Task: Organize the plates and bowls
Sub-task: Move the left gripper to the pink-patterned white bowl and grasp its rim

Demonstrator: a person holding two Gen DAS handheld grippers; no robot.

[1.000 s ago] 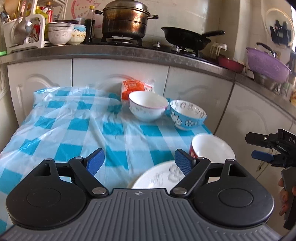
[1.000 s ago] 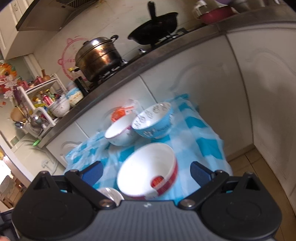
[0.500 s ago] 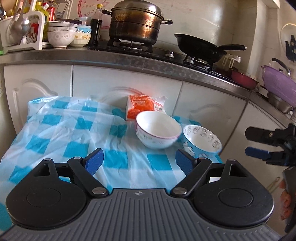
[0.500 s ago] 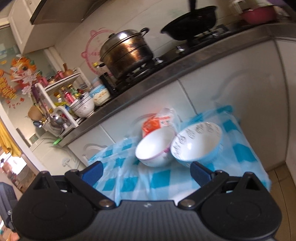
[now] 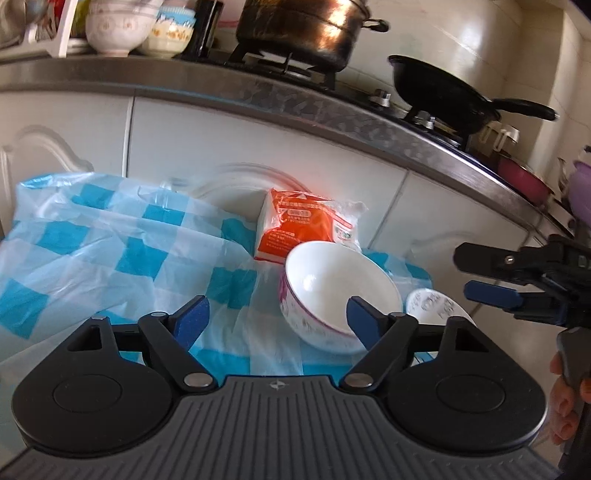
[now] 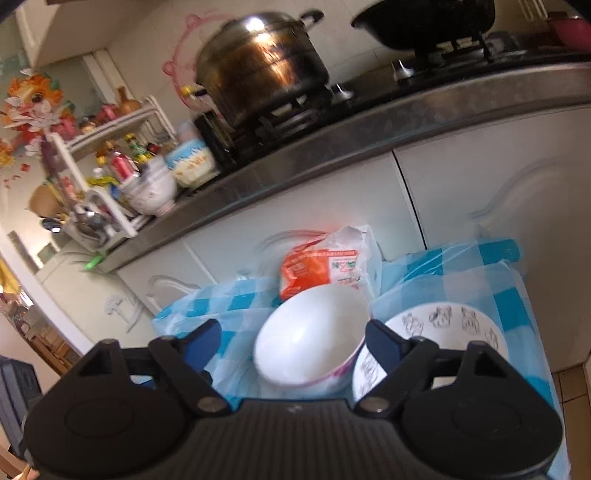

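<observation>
A white bowl with a purple pattern [image 5: 332, 291] stands on the blue-checked cloth [image 5: 110, 251]; it also shows in the right wrist view [image 6: 310, 347]. A blue-and-white patterned bowl [image 5: 432, 306] sits right beside it, also in the right wrist view [image 6: 443, 325]. My left gripper [image 5: 275, 319] is open and empty, its right finger in front of the white bowl. My right gripper [image 6: 291, 343] is open and empty, close over the white bowl; it shows from the side at the right of the left wrist view [image 5: 491, 291].
An orange packet [image 5: 299, 229] leans against the white cabinets [image 5: 184, 147] behind the bowls. On the counter [image 5: 258, 92] above are a steel pot [image 5: 299, 29], a black pan [image 5: 443, 92] and stacked bowls [image 5: 122, 26] by a rack [image 6: 92, 192].
Both grippers have moved forward toward the two far bowls. The plate and the red-rimmed bowl have dropped out of view below. Both stay open.
</observation>
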